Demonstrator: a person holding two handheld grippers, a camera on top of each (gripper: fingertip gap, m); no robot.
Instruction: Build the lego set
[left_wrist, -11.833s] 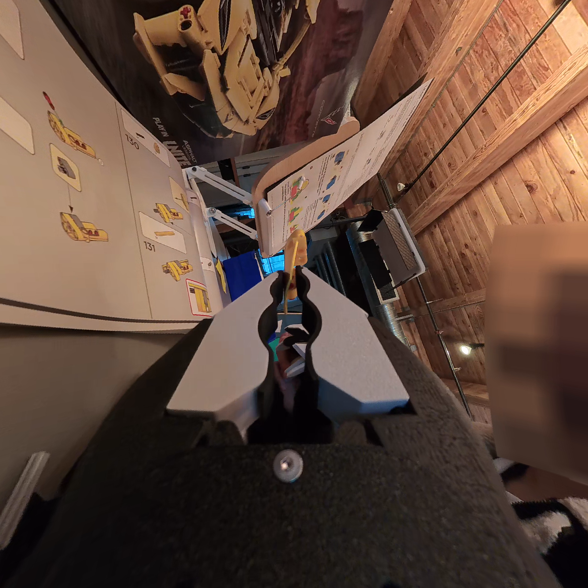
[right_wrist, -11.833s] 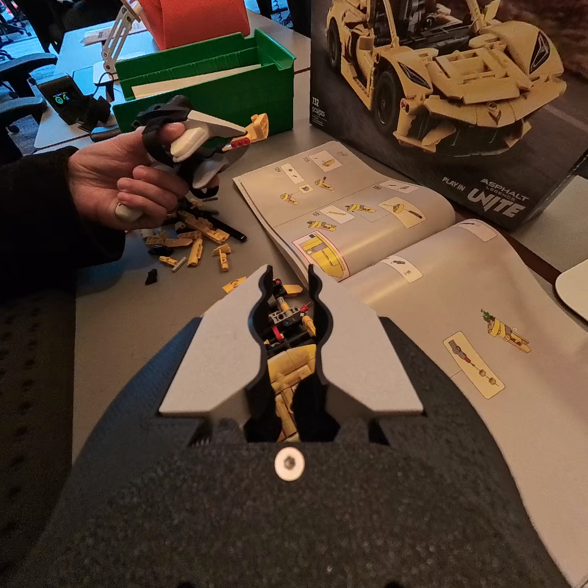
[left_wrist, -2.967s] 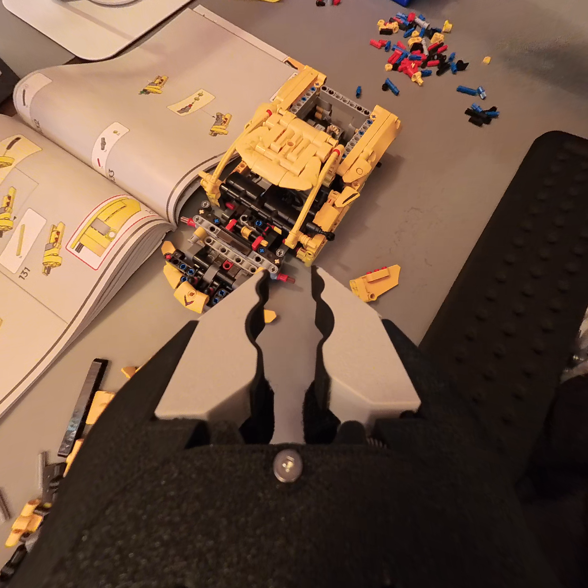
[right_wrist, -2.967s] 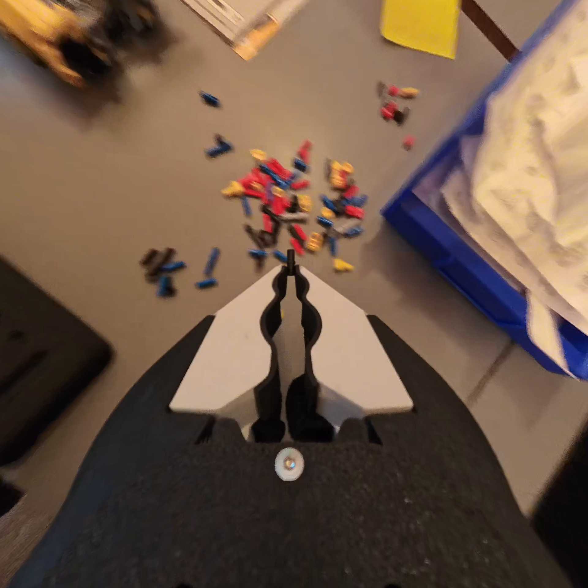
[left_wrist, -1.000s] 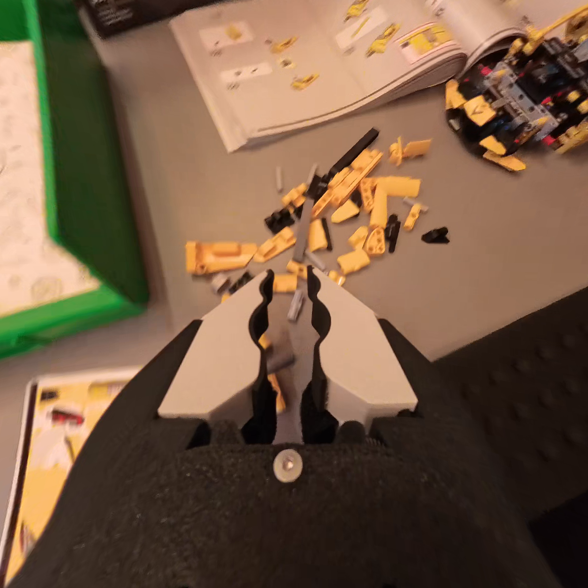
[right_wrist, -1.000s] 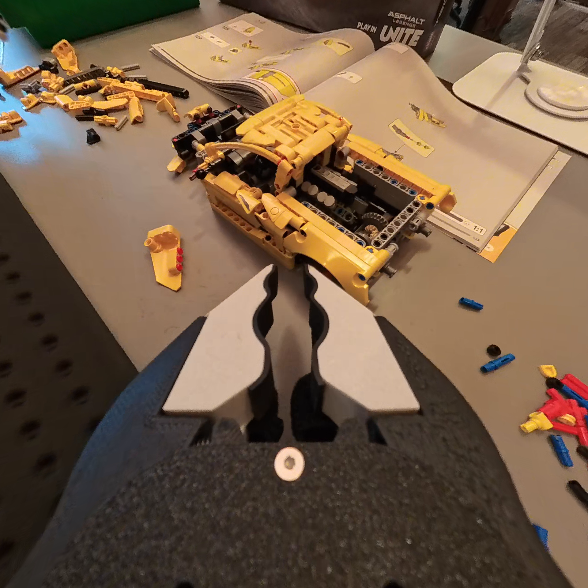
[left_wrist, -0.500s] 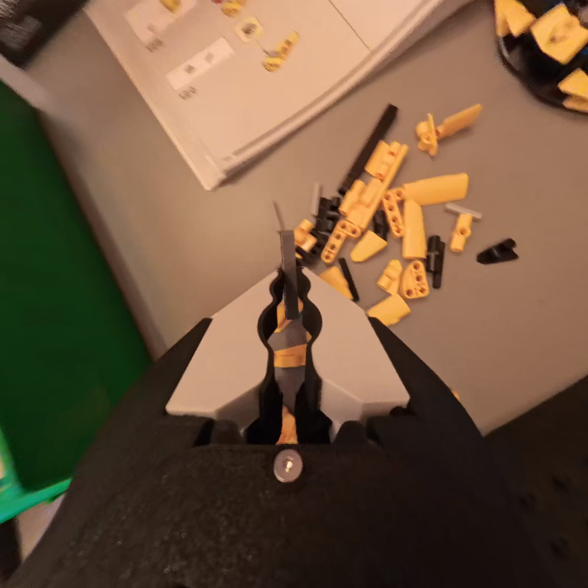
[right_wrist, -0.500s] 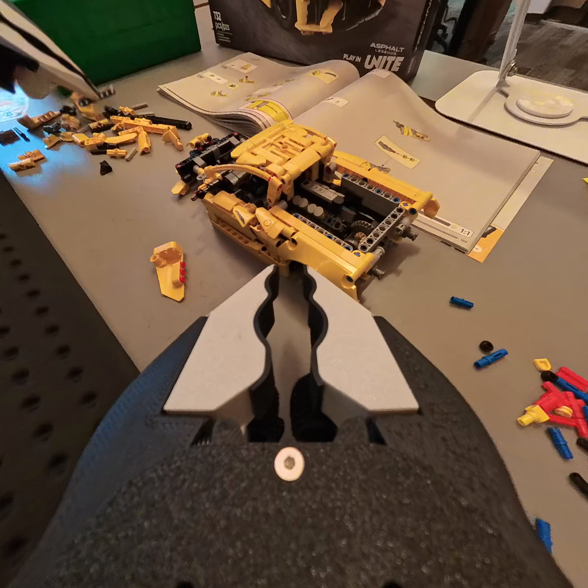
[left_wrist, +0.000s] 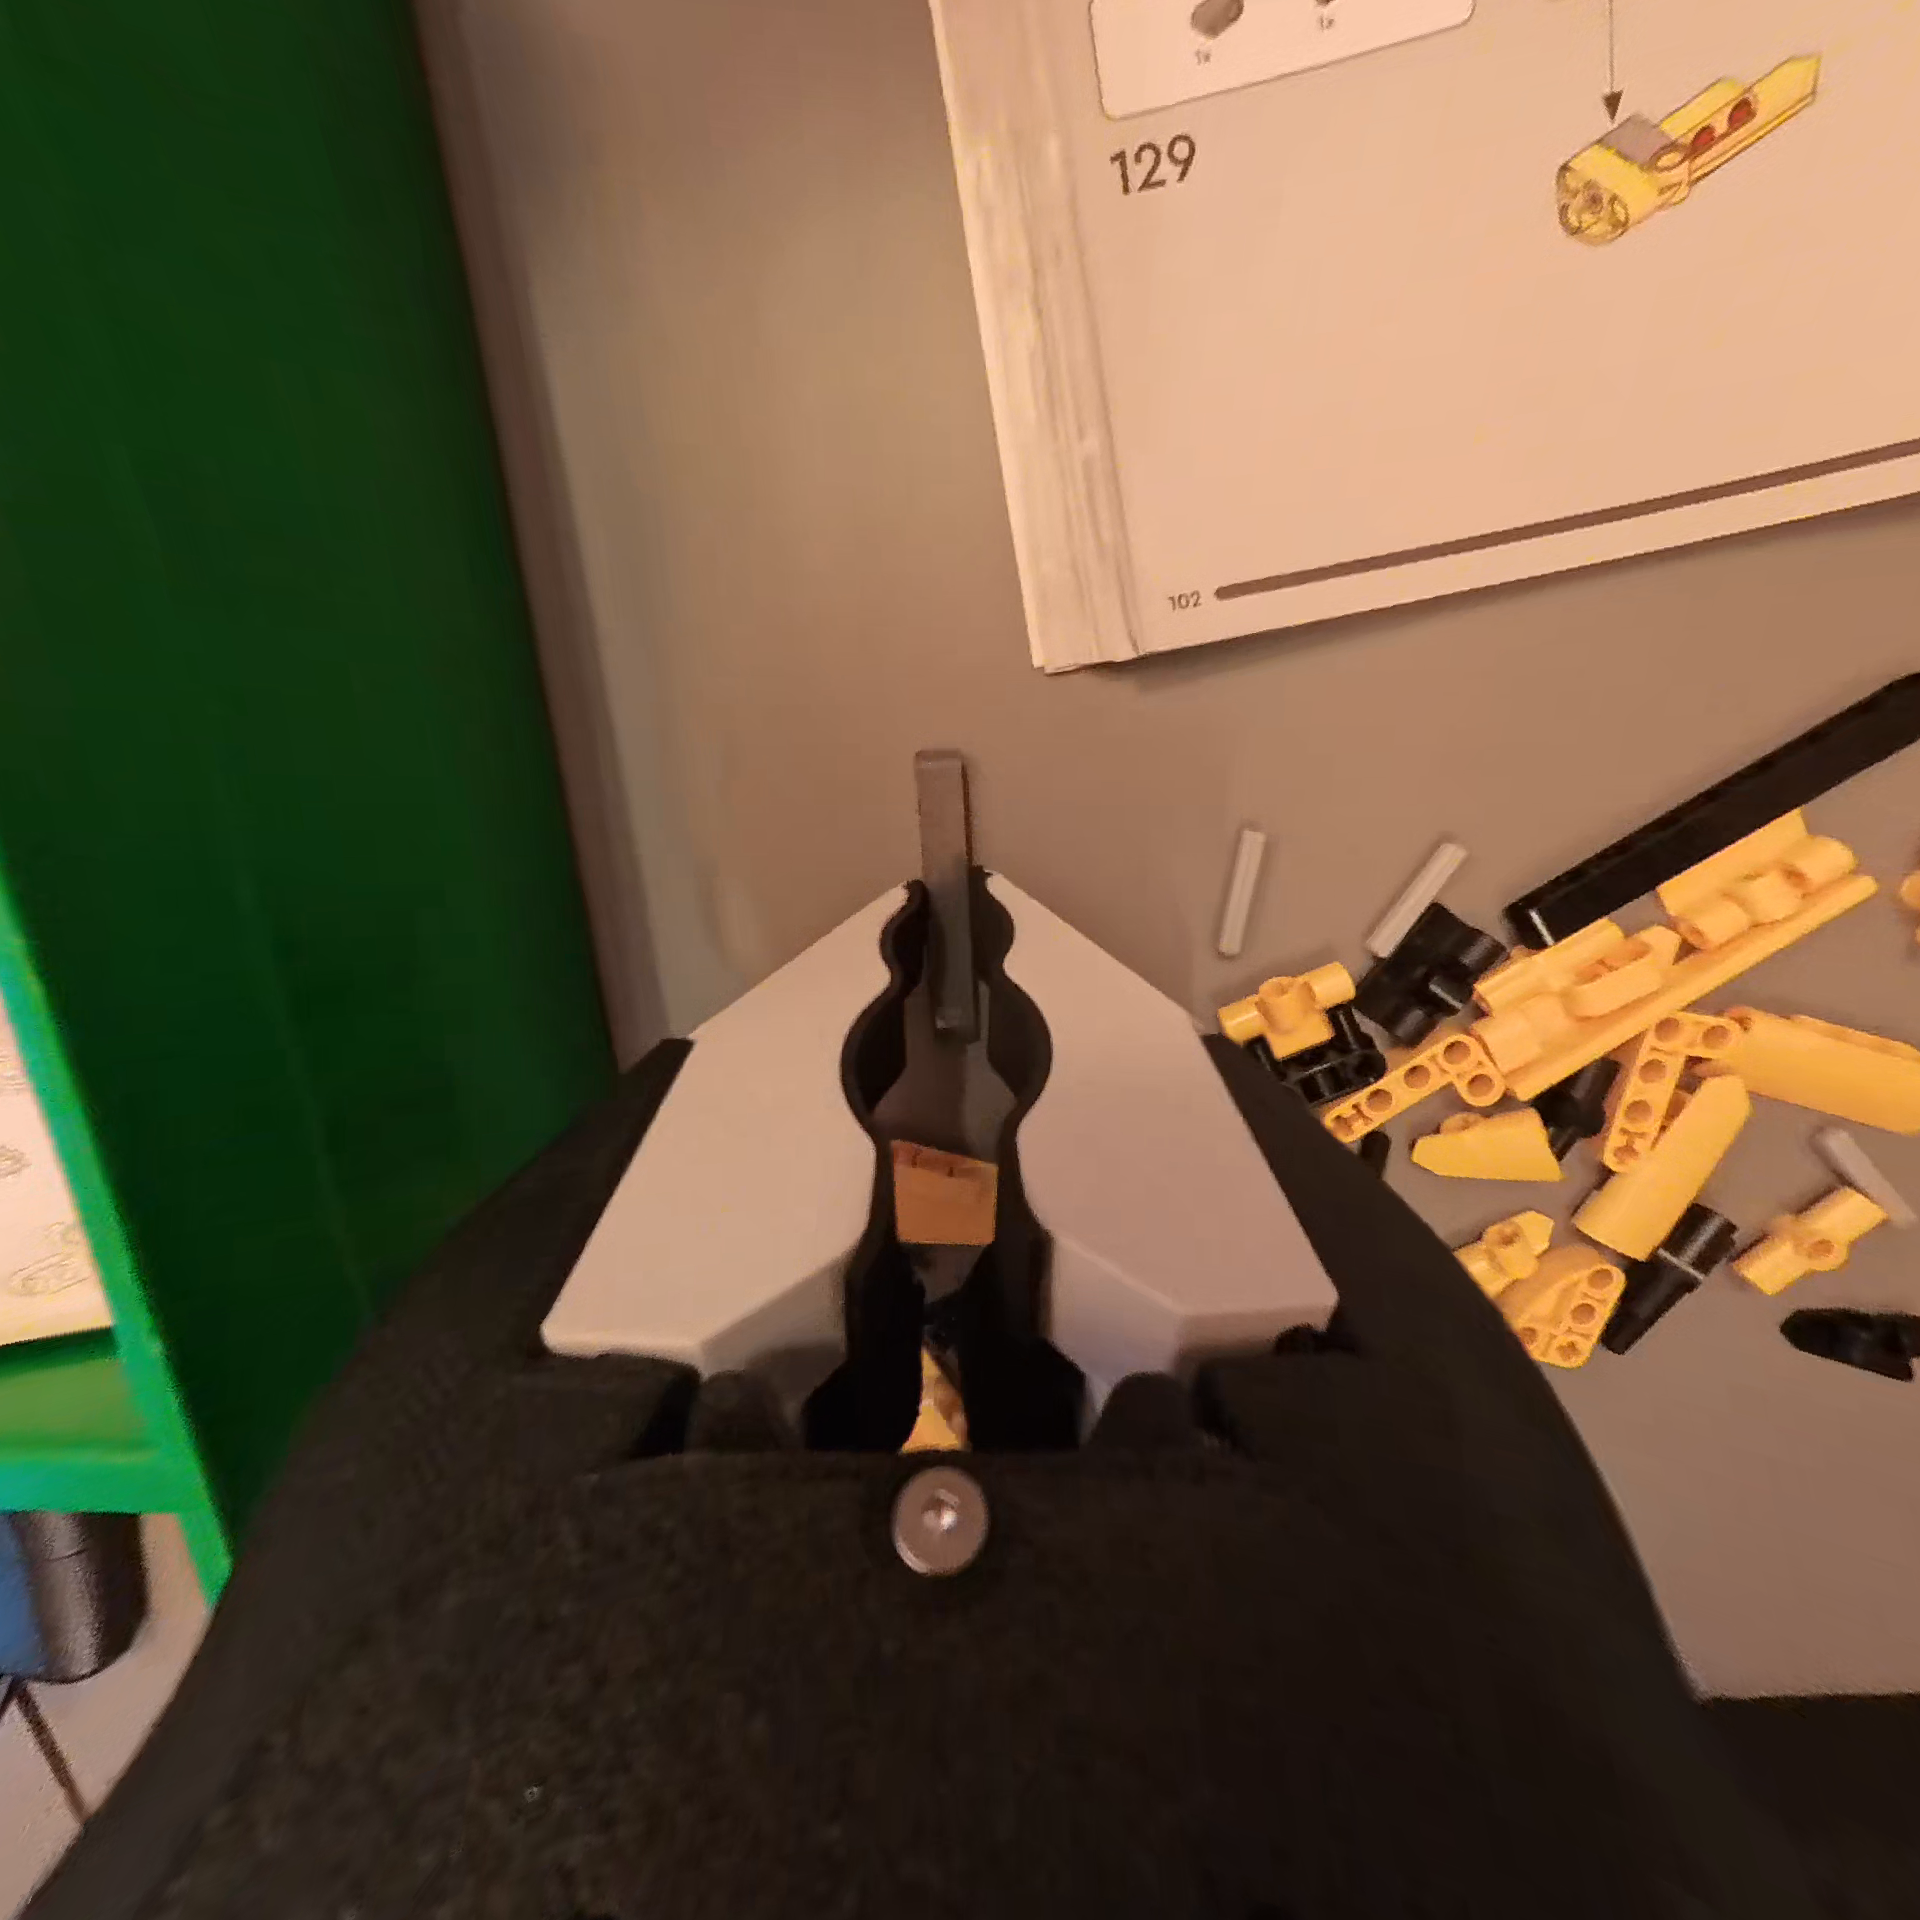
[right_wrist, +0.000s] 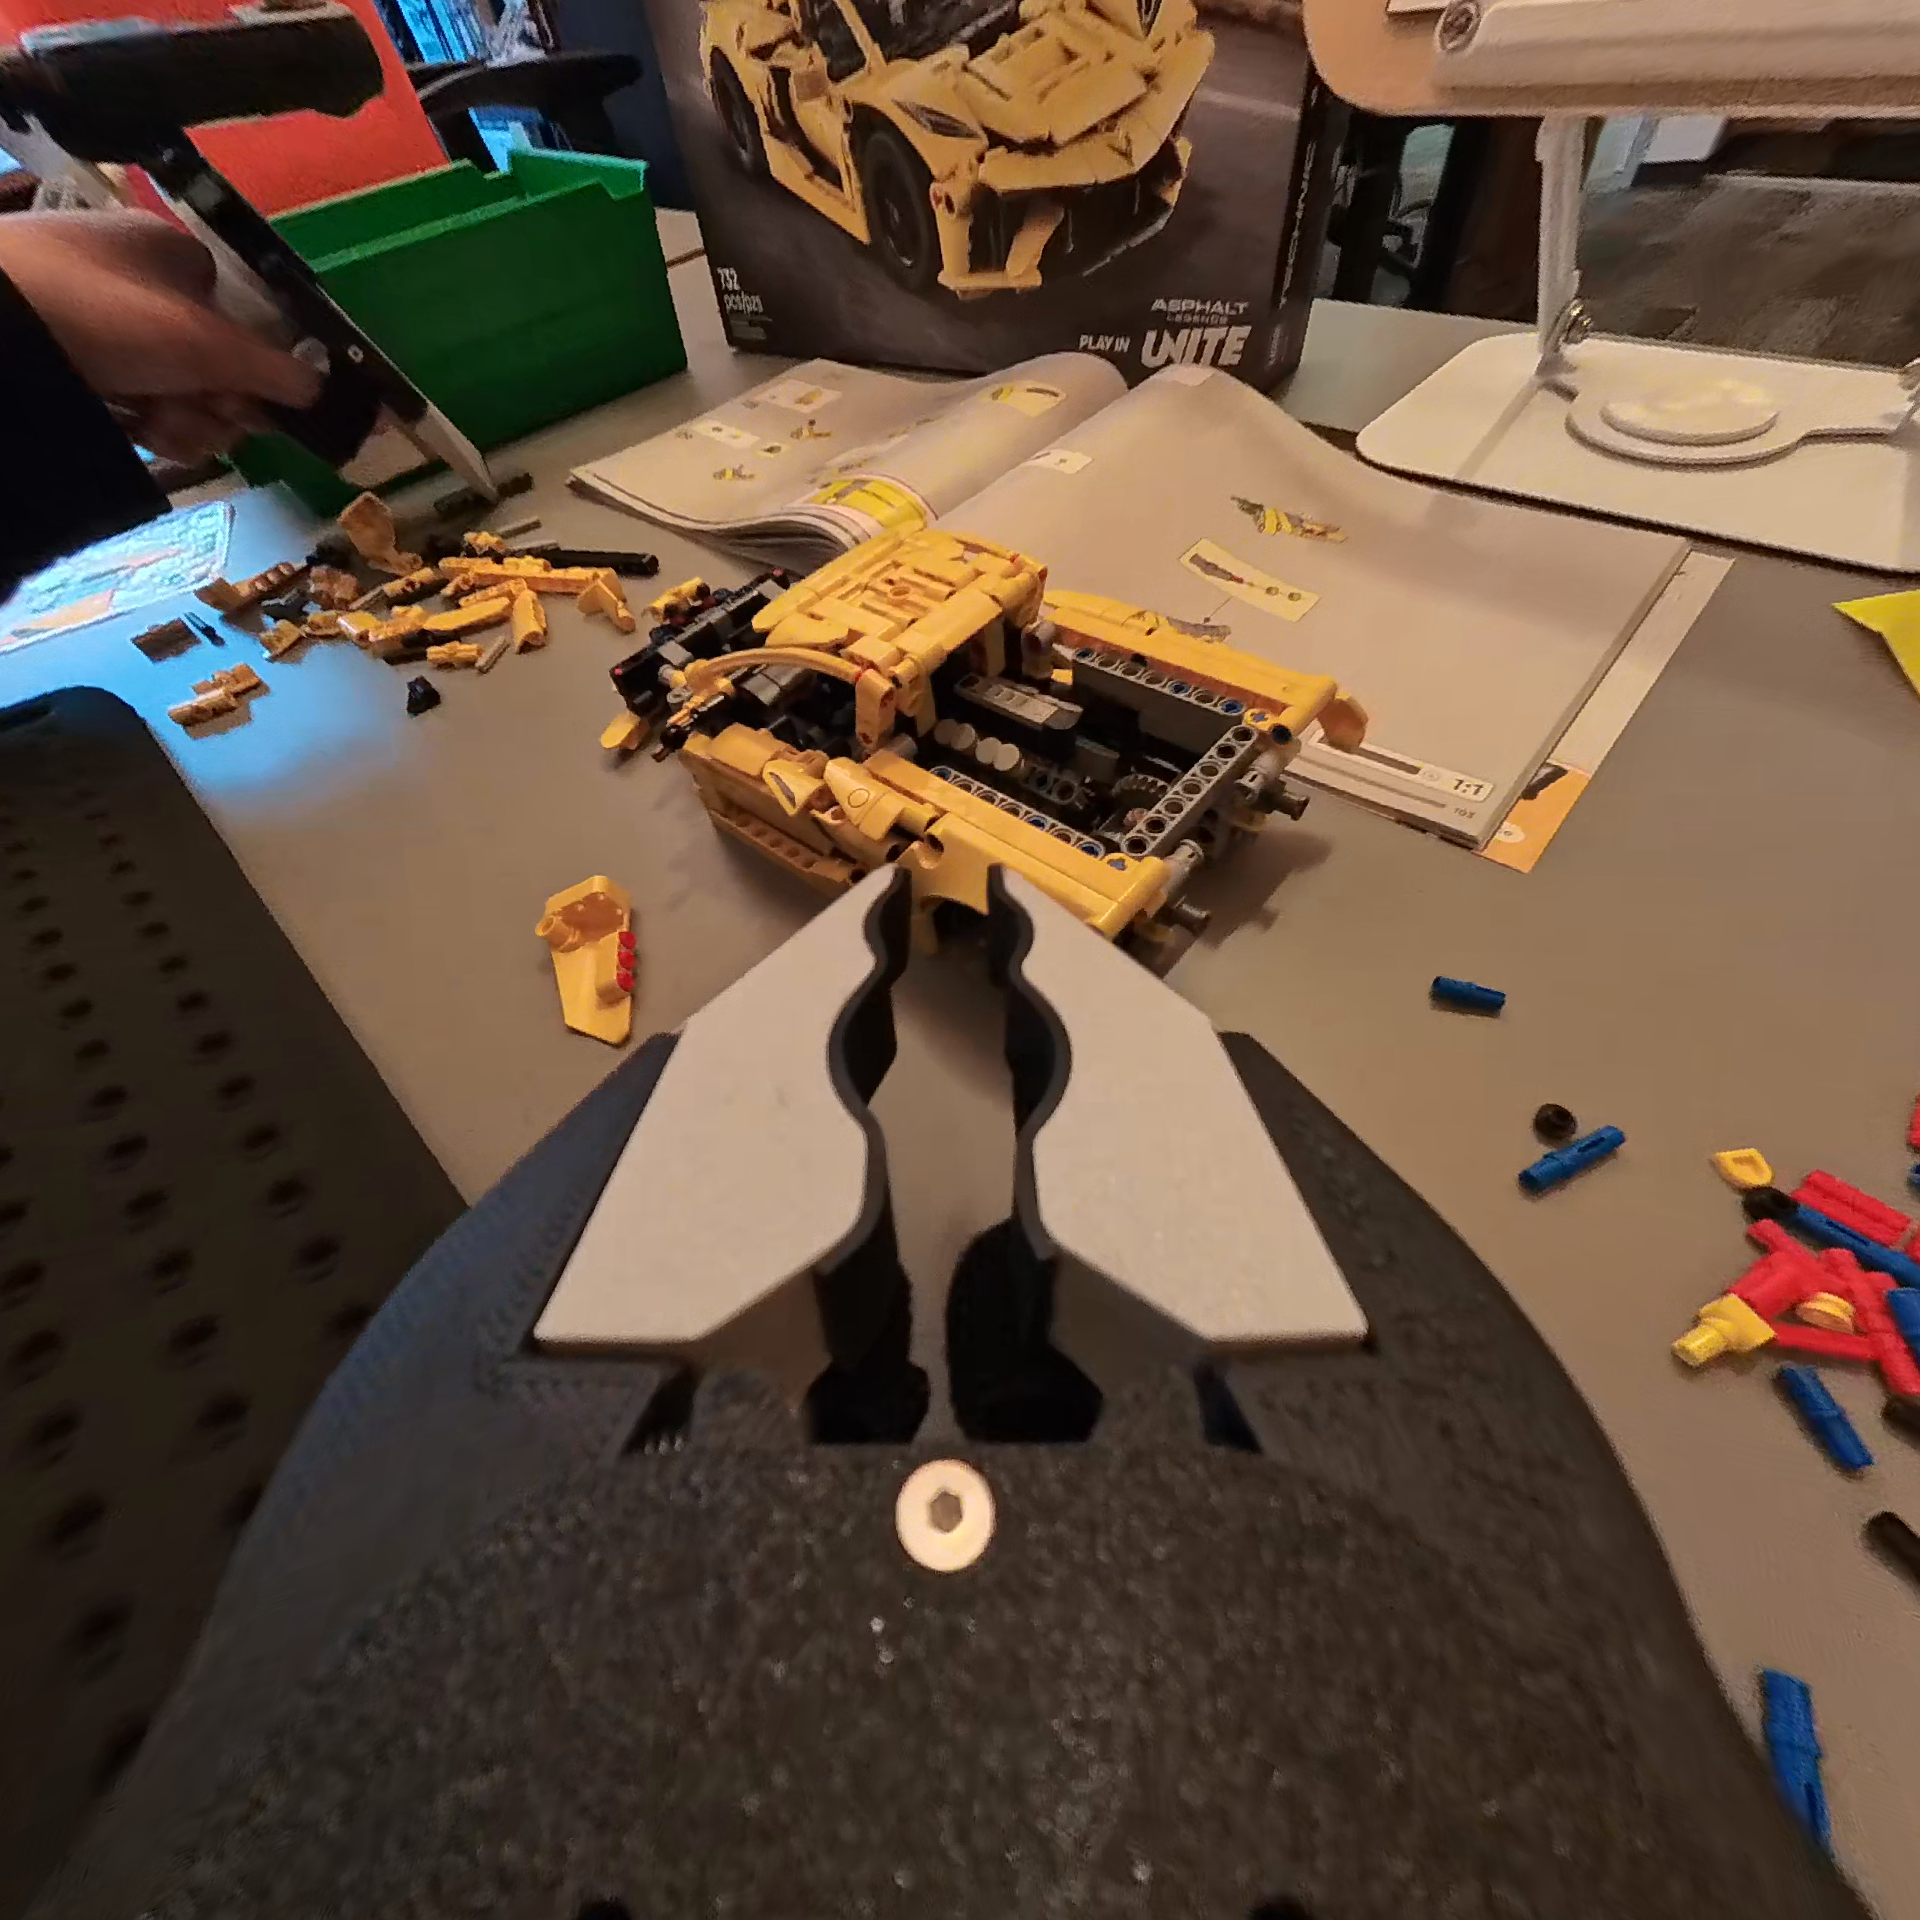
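My left gripper (left_wrist: 948, 891) is shut on a thin dark grey piece (left_wrist: 945, 831) that sticks out past its tips, above the grey table left of a heap of yellow and black loose pieces (left_wrist: 1621, 1049). It also shows far left in the right wrist view (right_wrist: 473, 478), with the grey piece (right_wrist: 488, 497) at its tip, over that heap (right_wrist: 457, 608). My right gripper (right_wrist: 943, 894) is open and empty, just in front of the half-built yellow car (right_wrist: 977, 717). A small yellow part with red pins (right_wrist: 592, 961) lies left of it.
An open instruction booklet (right_wrist: 1195, 499) (left_wrist: 1455, 343) lies behind the car, the set's box (right_wrist: 997, 177) behind that. A green bin (right_wrist: 488, 291) (left_wrist: 239, 623) stands at the left. Red and blue pins (right_wrist: 1829, 1278) lie at the right. A white stand base (right_wrist: 1662, 436) is back right, a black mat (right_wrist: 135, 987) front left. The tips of one gripper are about 50 centimetres away from the tips of the other.
My left gripper closed on the grey piece from the heap and has moved left with it toward the green bin. My right gripper drew back slightly from the car, still open.
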